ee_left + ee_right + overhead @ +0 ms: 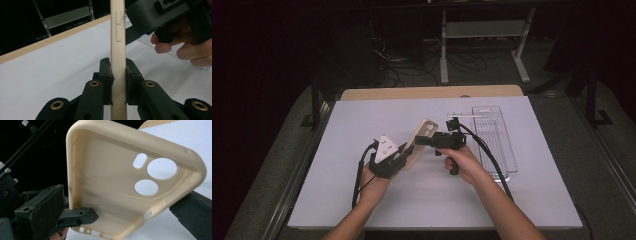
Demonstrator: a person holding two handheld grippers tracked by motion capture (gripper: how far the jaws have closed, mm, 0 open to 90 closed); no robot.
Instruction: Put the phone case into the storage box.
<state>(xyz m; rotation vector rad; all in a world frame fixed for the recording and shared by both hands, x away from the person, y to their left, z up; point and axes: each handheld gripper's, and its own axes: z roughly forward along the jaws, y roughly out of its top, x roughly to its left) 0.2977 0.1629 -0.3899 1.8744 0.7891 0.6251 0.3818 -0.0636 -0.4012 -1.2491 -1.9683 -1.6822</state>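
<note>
Phone case [420, 141], cream-coloured and empty, being held clear of the white surface [362, 115] near its middle, tilted with the camera cut-outs toward the far end. Left tool [398, 156] clamping the lower end of the case; in the left gripper view, case edge [118, 62] standing upright between two black pads pressing on it from either side, side-button mouldings showing above the grip. Right tool [421, 140] reaching in from the right at the upper end of the case, gripped in the right hand [462, 162]; in the right gripper view, hollow inside of the case [112, 192] facing the camera, with two round openings and one oval slot near the top corner, and one dark jaw at each side of the frame with the case between them. Jaws standing wide apart; contact of the pads with the case not being shown clearly enough to tell. Left tool's jaw appearing in that view at the lower left corner of the case. Clear plastic tray [497, 135] lying on the surface just beyond the right hand, toward the right edge. Cables trailing from both tools toward the near edge.
</note>
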